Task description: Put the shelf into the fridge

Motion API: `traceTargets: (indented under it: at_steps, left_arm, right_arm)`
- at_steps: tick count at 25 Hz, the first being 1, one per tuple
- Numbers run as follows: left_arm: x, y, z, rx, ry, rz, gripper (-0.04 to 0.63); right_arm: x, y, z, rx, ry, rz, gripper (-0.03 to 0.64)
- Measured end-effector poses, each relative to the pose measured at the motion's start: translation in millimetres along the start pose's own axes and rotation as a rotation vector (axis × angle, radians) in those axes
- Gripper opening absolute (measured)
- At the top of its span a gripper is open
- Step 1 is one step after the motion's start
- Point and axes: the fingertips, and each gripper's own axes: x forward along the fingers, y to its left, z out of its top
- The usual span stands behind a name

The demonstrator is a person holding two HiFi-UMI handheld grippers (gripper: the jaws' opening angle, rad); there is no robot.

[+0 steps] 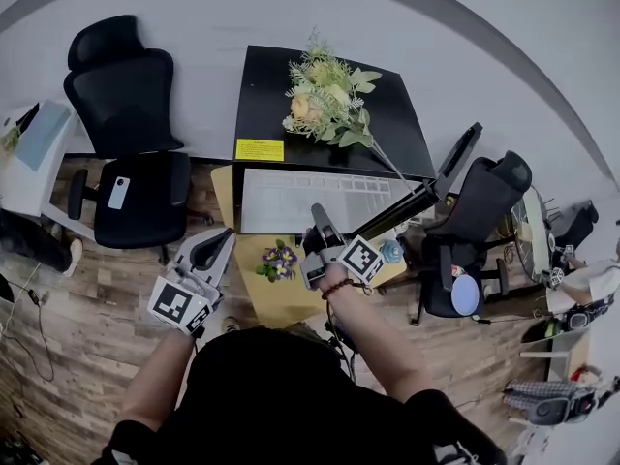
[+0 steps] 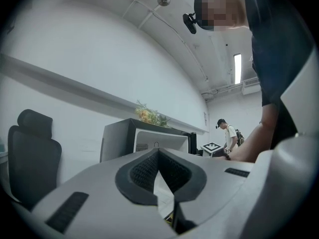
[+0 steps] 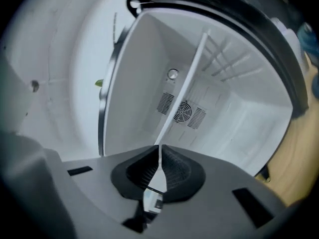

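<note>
The right gripper [image 3: 159,149] is clamped on the near edge of the shelf [image 3: 182,94]. In the right gripper view the shelf shows edge-on as a thin white strip. It runs from between the dark ribbed pads toward one o'clock and into the white inside of the fridge [image 3: 132,88]. Its far end reaches the moulded rails on the fridge's side wall. On the back wall behind the strip is a round fan grille [image 3: 182,111], with a small round fitting [image 3: 172,74] at twelve o'clock from it.

In the head view this gripper sits near the middle of the picture, its jaws pointing to twelve o'clock into the fridge's open front. The fridge is black outside and stands on a wooden table [image 1: 254,298]. Its door [image 1: 457,160] is swung open at two o'clock. A bunch of pale flowers [image 1: 327,100] lies on the fridge's top, and a yellow label [image 1: 259,149] marks the top's front edge.

The left gripper [image 1: 218,243] is held at eight o'clock from the right one, apart from the fridge. Its jaws are together with nothing between them.

A small posy [image 1: 279,260] of purple and yellow blooms sits on the table between the two grippers. One black office chair [image 1: 126,134] stands at ten o'clock, and a second chair [image 1: 475,226] stands at three o'clock.
</note>
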Motion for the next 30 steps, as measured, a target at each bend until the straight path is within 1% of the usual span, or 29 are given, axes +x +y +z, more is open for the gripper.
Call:
traceTargets:
  at_steps: [1, 4, 6, 11, 13, 15, 22, 30]
  left_arm:
    - [2, -1, 1, 0.001, -0.003, -0.008, 0.018]
    - [10, -3, 0, 0.007, -0.006, -0.031, 0.018]
    - [14, -5, 0, 0.008, -0.007, -0.044, 0.018]
    - [25, -11, 1, 0.017, -0.012, -0.080, 0.018]
    - [28, -14, 2, 0.021, -0.012, -0.092, 0.018]
    - [31, -18, 3, 0.024, -0.014, -0.102, 0.018]
    - [35, -24, 3, 0.027, -0.013, -0.128, 0.018]
    - [37, -26, 3, 0.027, -0.013, -0.143, 0.018]
  right_arm:
    - [-8, 4, 0, -0.095, 0.009, -0.005, 0.015]
    - [-30, 17, 4, -0.445, 0.016, -0.021, 0.000]
    - [-42, 27, 5, -0.646, 0.015, -0.029, 0.000]
    - [-66, 52, 5, -1.021, 0.019, -0.062, 0.000]
    - [-74, 60, 4, -1.126, 0.016, -0.071, 0.000]
    - [-81, 65, 5, -1.176, 0.003, -0.079, 0.001]
    - [-95, 69, 11, -1.265, -0.030, -0.109, 0.001]
    - [-102, 69, 12, -1.290, -0.036, -0.135, 0.002]
